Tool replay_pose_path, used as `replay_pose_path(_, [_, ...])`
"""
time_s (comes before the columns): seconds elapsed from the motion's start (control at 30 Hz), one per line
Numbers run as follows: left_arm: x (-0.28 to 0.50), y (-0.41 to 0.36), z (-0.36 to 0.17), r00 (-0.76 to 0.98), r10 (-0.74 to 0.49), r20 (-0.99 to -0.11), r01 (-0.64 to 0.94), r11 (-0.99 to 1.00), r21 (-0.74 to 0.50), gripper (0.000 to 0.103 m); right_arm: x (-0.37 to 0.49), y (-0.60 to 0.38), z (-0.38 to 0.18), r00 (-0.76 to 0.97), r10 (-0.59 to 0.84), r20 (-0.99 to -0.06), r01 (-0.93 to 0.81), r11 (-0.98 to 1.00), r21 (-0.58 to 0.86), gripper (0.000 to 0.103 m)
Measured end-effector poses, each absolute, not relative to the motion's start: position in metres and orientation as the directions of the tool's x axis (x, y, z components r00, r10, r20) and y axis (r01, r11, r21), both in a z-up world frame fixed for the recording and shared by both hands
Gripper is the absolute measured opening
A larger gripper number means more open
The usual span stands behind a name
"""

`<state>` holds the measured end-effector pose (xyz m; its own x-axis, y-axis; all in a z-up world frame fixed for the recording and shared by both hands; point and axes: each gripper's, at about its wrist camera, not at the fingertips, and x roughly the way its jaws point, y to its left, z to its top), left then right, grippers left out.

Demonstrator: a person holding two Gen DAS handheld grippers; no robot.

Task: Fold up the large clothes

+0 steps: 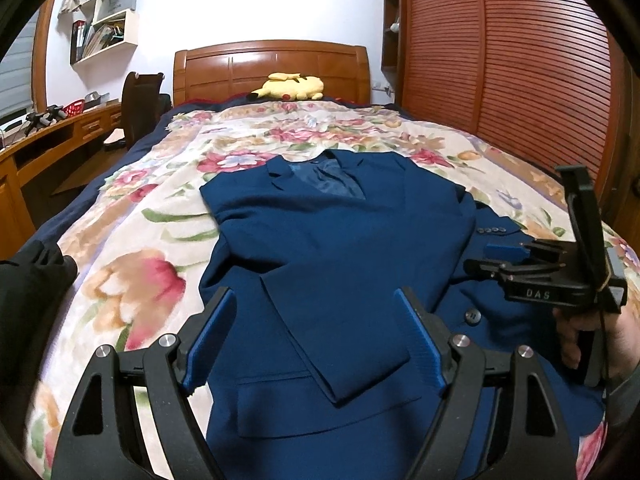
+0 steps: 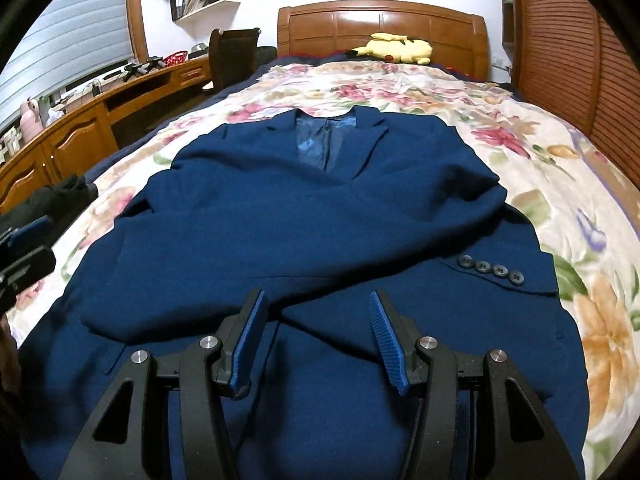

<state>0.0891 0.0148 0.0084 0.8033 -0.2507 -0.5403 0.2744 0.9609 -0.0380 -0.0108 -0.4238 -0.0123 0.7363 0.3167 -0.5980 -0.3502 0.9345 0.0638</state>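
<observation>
Navy-blue suit jacket (image 2: 320,208) flat on floral-quilted bed (image 2: 560,184), sleeves crossed over front. Left tongs (image 1: 316,332) spread wide, right tongs (image 2: 316,332) half-spread, both above it, gripping nothing.

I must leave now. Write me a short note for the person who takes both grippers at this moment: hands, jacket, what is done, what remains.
Left gripper: open, empty, above the lower front of the jacket.
Right gripper: open, empty, above the crossed sleeves.
Blue suit jacket: flat, front up, on the floral blanket, collar toward the headboard.
Done: both sleeves are folded across the chest; the buttoned cuff lies at the right edge.
Left: fold the body, probably hem up toward the collar.
</observation>
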Motion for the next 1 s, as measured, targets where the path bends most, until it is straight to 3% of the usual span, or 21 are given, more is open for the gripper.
replay_pose_path(0.43, [0.118, 0.016, 0.012, 0.767, -0.22, -0.603, 0.277, 0.961, 0.001, 0.081, -0.013, -0.43, -0.033, 0.727, 0.327, -0.603, -0.352, 0.932, 0.08, 0.055])
replay_pose_path(1.0, [0.199, -0.003, -0.041, 0.587, -0.172, -0.791, 0.253, 0.967, -0.023, 0.077, -0.017, -0.436, -0.032, 0.724, 0.356, -0.59, -0.359, 0.926, 0.118, 0.055])
